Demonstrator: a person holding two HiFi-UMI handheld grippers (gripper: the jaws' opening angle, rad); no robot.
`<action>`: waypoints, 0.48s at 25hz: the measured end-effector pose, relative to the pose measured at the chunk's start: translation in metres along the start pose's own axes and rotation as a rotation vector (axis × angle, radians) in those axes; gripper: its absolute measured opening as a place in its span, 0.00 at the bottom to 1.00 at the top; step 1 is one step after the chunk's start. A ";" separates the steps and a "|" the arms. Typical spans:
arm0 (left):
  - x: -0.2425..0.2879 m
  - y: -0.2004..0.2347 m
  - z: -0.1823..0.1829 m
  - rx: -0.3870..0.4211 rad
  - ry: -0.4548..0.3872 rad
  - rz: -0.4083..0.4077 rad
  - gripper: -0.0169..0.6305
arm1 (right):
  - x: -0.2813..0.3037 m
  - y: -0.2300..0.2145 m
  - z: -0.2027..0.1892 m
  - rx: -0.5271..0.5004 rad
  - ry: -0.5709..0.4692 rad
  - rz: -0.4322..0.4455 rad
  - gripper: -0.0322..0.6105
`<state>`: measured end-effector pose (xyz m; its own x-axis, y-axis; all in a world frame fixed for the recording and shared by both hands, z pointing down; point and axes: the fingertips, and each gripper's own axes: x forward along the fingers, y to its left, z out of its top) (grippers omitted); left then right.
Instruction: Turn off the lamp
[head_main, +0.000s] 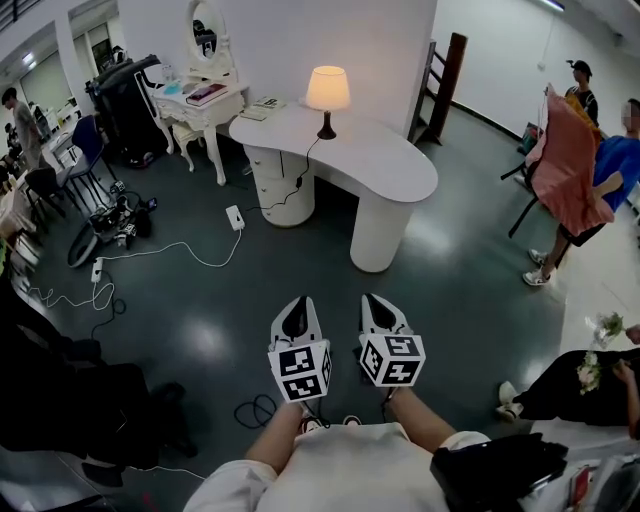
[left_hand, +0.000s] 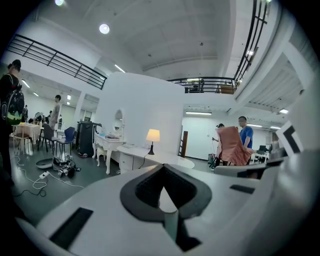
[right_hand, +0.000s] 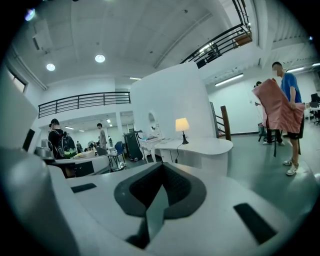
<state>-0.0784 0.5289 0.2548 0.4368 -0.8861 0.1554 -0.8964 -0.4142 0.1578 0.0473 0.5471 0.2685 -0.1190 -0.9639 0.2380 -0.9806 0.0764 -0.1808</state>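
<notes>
**Lamp (head_main: 327, 95) lit on the white desk, both tongs shut and empty**

We see the lamp standing upright on the far left part of a white curved desk (head_main: 395, 175), in front of a white wall. Its cream shade glows and its dark foot rests on the desk top. A black cable (head_main: 300, 172) runs from the foot over the desk edge and down. Below, on the dark floor (head_main: 440, 300), a white power strip (head_main: 236, 217) lies near the round drawer part of the desk. Whether the cable goes into this strip, we cannot tell. Left of the desk stands a white dressing table (head_main: 205, 105) with an oval mirror.

We hold both tongs low and near our body, well apart from the desk, with the floor between. The left gripper (head_main: 297, 302) and the right gripper (head_main: 376, 299) are side by side, close to each other but not touching, and both point toward the desk. In the left gripper view the two jaws are pressed together with nothing between them, and the lamp shows small and far above them. In the right gripper view the jaws also meet, and nothing is held.

At the right side a person (head_main: 610, 170) holds up a pink cloth (head_main: 565, 165), well apart from the desk.
</notes>
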 end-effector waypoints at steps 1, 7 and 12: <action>0.002 0.004 0.000 0.001 0.003 -0.003 0.02 | 0.004 0.002 -0.001 0.005 0.003 -0.002 0.05; 0.010 0.026 -0.002 0.012 0.014 -0.027 0.02 | 0.022 0.014 -0.008 0.026 0.011 -0.022 0.05; 0.013 0.044 -0.002 -0.002 0.019 -0.028 0.02 | 0.032 0.022 -0.016 0.028 0.035 -0.037 0.05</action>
<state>-0.1125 0.4995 0.2654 0.4633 -0.8698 0.1698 -0.8835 -0.4385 0.1647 0.0198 0.5218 0.2876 -0.0887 -0.9565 0.2778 -0.9797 0.0334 -0.1976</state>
